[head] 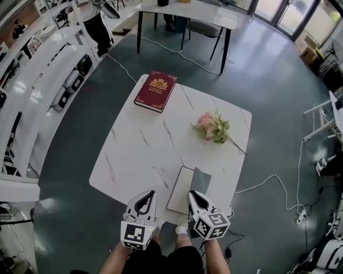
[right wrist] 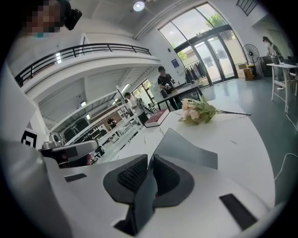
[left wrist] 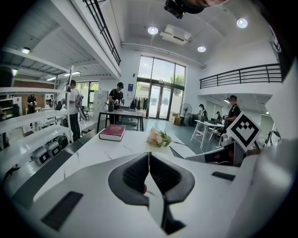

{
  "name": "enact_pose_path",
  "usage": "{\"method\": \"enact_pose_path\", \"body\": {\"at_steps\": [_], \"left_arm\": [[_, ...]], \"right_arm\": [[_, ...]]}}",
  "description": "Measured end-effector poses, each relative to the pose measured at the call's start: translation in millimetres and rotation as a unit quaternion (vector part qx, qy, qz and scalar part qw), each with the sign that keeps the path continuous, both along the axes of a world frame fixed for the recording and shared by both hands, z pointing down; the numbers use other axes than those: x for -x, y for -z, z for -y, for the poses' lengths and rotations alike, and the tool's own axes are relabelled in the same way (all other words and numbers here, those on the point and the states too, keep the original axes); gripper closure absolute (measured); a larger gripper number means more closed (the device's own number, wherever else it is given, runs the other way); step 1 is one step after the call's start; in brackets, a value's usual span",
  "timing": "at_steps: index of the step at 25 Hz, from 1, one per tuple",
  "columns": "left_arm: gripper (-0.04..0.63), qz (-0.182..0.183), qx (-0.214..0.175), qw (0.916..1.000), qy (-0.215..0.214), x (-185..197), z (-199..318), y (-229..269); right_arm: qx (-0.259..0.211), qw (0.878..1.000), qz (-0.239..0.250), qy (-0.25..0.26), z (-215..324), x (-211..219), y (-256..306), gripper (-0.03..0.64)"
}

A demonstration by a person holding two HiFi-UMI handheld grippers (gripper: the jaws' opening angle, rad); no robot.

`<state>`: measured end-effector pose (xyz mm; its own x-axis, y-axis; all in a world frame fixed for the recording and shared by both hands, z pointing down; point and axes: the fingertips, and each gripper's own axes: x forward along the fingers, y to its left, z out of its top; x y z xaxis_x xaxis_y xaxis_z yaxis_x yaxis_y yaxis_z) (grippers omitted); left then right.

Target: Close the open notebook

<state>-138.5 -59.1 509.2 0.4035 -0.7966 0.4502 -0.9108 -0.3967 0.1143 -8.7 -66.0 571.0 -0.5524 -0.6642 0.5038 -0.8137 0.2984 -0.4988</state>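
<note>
The notebook (head: 181, 191) lies open at the near edge of the white marble table (head: 144, 144), its white page flat. Its grey cover (head: 201, 179) stands lifted on the right. My right gripper (head: 194, 196) is shut on the cover's near edge. In the right gripper view the grey cover (right wrist: 186, 148) runs between the pads of the right gripper (right wrist: 150, 160) and curves upward. My left gripper (head: 146, 196) hovers just left of the notebook at the table's edge. In its own view the left gripper (left wrist: 149, 154) is shut with nothing in it.
A closed red book (head: 155, 90) lies at the table's far left corner. A bunch of pink flowers (head: 213, 127) lies toward the right side. White shelving (head: 32, 80) runs along the left, a black-legged table (head: 187, 10) stands behind, and cables (head: 268, 184) trail on the floor.
</note>
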Motion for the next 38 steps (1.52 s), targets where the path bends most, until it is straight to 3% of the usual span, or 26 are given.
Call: {"method": "enact_pose_path", "body": {"at_steps": [22,38], "left_arm": [[0.571,-0.006,0.043,0.999,0.014,41.5,21.3,-52.8],[0.571,-0.004,0.06,0.9978,0.026,48.5,20.7,-72.8]], "right_arm": [[0.056,0.997,-0.045,0.025,18.6,46.4,-66.0,0.548],[0.074,0.994,-0.064,0.048,21.9,57.8,-95.4,0.561]]}}
